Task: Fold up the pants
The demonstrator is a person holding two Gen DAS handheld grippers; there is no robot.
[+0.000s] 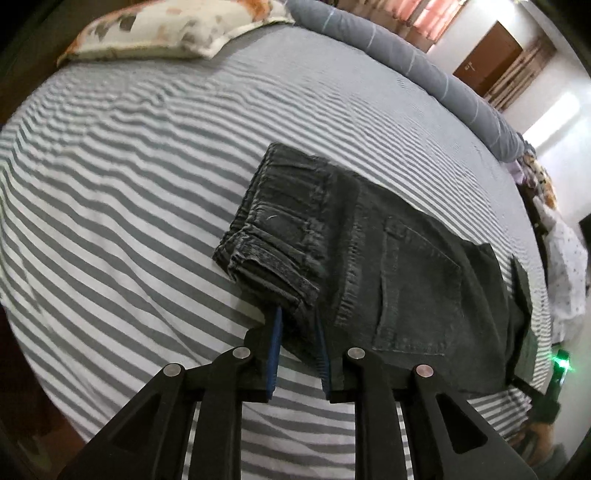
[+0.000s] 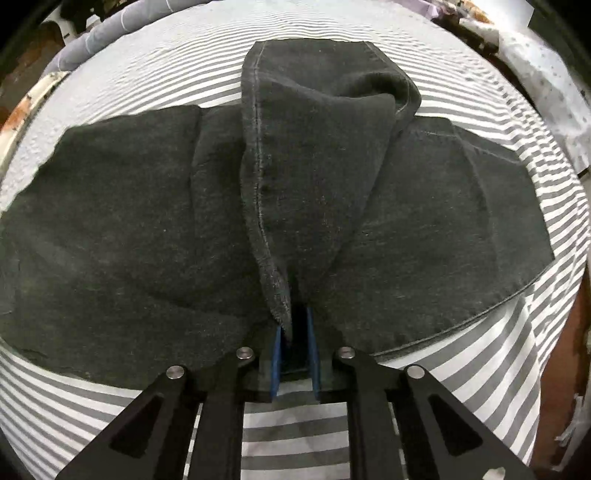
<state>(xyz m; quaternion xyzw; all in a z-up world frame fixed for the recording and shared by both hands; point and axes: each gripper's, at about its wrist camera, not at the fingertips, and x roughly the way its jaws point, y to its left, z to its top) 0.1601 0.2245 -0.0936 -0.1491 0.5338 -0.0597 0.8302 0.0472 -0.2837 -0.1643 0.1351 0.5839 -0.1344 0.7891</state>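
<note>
Dark grey denim pants (image 1: 369, 258) lie on a grey-and-white striped bed sheet (image 1: 129, 184), back pocket up, waistband to the left. My left gripper (image 1: 298, 332) is shut on the waistband corner at the near edge. In the right wrist view the leg part of the pants (image 2: 129, 229) spreads across the sheet (image 2: 498, 369). My right gripper (image 2: 295, 332) is shut on a fold of the leg fabric, which rises in a ridge away from the fingers.
A floral pillow (image 1: 170, 29) and a grey bolster (image 1: 406, 62) lie at the far side of the bed. Piled clothes (image 1: 565, 266) sit at the right beyond the bed edge. A door (image 1: 487, 62) stands in the far wall.
</note>
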